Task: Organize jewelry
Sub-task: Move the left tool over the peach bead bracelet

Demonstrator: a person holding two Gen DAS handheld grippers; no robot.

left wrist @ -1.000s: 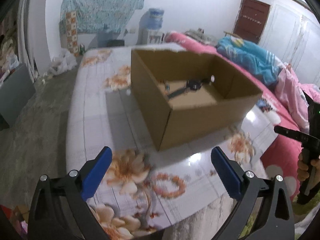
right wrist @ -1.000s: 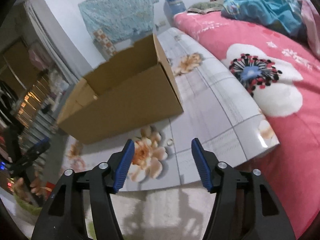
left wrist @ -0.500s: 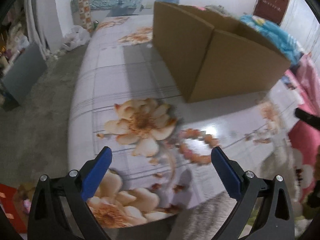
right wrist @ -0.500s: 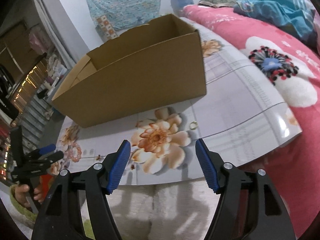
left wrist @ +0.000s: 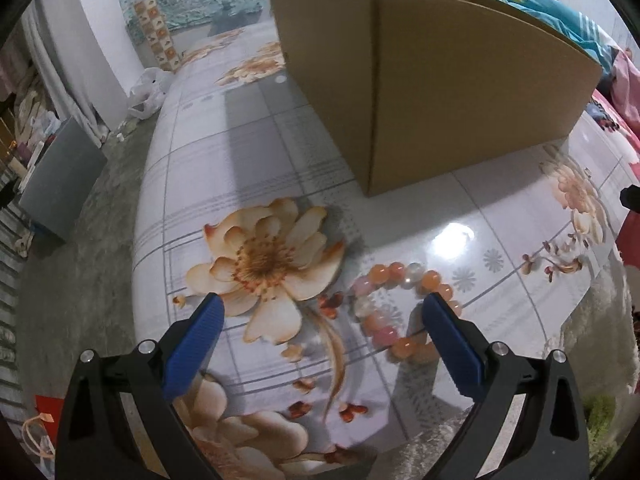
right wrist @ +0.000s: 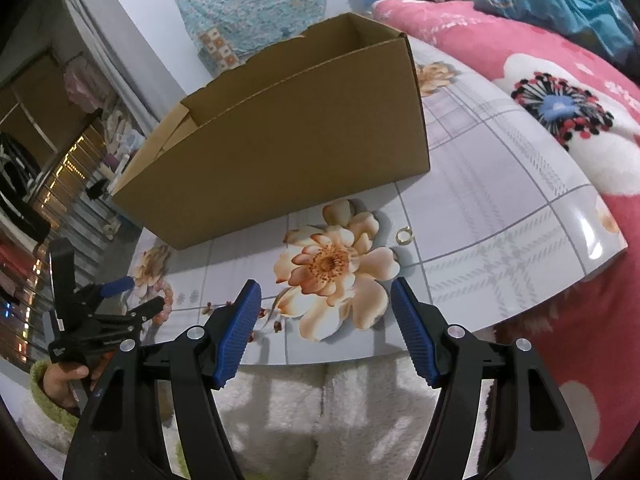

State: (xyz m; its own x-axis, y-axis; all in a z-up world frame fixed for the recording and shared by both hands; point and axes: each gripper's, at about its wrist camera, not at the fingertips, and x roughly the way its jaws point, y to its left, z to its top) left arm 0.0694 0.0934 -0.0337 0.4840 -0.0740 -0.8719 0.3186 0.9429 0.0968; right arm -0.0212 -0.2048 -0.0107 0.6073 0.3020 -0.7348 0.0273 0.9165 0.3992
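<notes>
change: left claw (left wrist: 320,312) dropped toward bead bracelet (left wrist: 400,308), jaws wide, empty
right claw (right wrist: 326,304): wide, empty, near gold ring (right wrist: 404,235)
next: likely grab bracelet, into cardboard box (left wrist: 460,80)

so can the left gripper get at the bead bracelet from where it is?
Probably yes. The left gripper is open and low over the table; the bracelet lies flat by its right finger, nothing covering it, the box well behind.

the cardboard box (left wrist: 440,80) shows only its outer walls in the left wrist view, so its inside is hidden there. the bead bracelet (left wrist: 400,308) is partly covered by the left gripper (left wrist: 320,308), one blue finger lying over its right side. the small gold ring (right wrist: 404,235) on the worktop (right wrist: 500,216) is too small to tell any detail.
</notes>
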